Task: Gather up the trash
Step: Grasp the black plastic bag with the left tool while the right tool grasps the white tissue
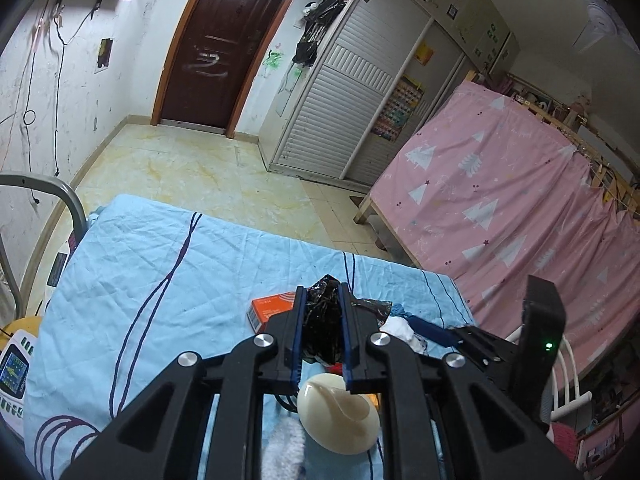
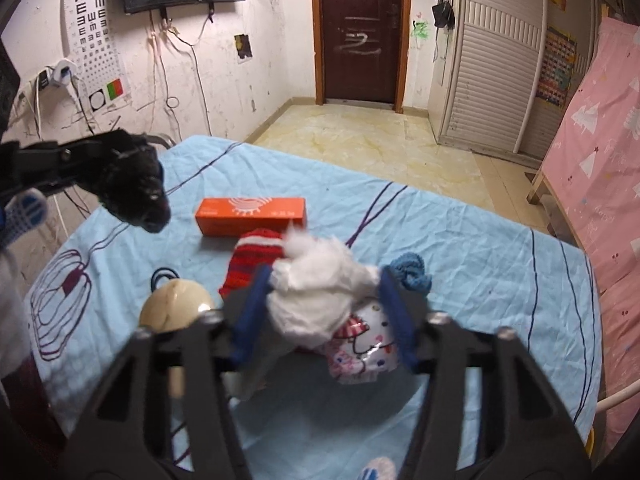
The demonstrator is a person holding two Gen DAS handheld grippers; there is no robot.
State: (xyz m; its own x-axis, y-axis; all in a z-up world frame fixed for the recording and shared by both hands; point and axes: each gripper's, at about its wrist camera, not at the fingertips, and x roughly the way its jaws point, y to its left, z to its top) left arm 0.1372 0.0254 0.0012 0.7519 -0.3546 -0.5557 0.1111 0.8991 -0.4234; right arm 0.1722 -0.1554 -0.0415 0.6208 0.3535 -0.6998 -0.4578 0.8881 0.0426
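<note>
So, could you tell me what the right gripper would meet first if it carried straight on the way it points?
The white tissue wad already sits between the right gripper's jaws. Past it, the red striped knit looks nearest, then the orange box, though depth is hard to judge in this view.

Both wrist views look down from close above the bed [image 1: 160, 264] [image 2: 460, 240], facing the brown door [image 1: 216, 44] [image 2: 360, 28]; both share the orange box [image 1: 270, 308] [image 2: 252, 210].

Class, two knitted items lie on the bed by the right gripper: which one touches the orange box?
The red striped knit: its cuff reaches the orange box. The blue knit lies apart, right of the white wad.
</note>
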